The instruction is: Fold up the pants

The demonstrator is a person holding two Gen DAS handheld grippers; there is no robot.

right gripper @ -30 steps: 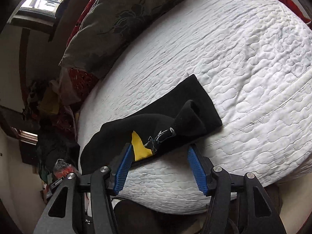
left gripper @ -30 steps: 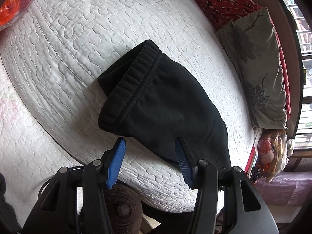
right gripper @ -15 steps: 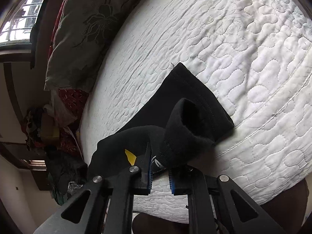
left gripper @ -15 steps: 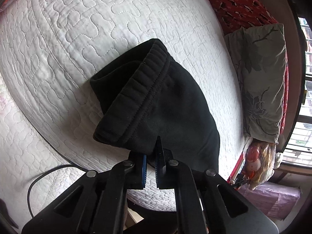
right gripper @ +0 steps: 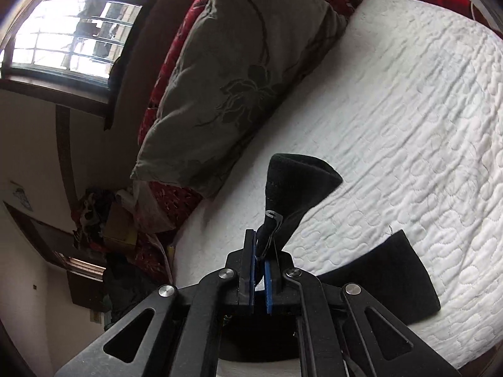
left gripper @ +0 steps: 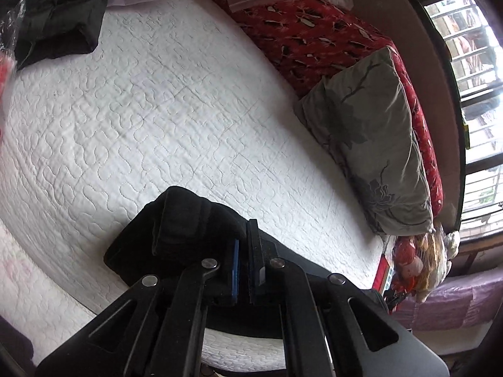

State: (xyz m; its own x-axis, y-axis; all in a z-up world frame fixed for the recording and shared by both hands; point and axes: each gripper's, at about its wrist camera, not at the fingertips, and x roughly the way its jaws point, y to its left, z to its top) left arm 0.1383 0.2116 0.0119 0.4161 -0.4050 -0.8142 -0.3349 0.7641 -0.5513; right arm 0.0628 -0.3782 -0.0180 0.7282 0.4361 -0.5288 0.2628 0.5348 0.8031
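Note:
The black pants [left gripper: 176, 235] lie at the near edge of the white quilted bed [left gripper: 157, 110]. My left gripper [left gripper: 243, 251] is shut on the waistband end, which is lifted and bunched against the jaws. In the right wrist view my right gripper [right gripper: 259, 254] is shut on a leg end of the pants [right gripper: 295, 185], held up off the bed. The other leg cuff [right gripper: 386, 279] lies flat on the quilt to the right.
A grey flowered pillow [left gripper: 371, 132] and a red patterned blanket [left gripper: 314, 37] lie along the far side by the window. Dark clothes [left gripper: 53, 9] sit at the far left corner. Bags [left gripper: 421, 260] hang past the bed's right end.
Both grippers went from open to shut on the pants, then lifted the held ends up off the quilt and toward the far side.

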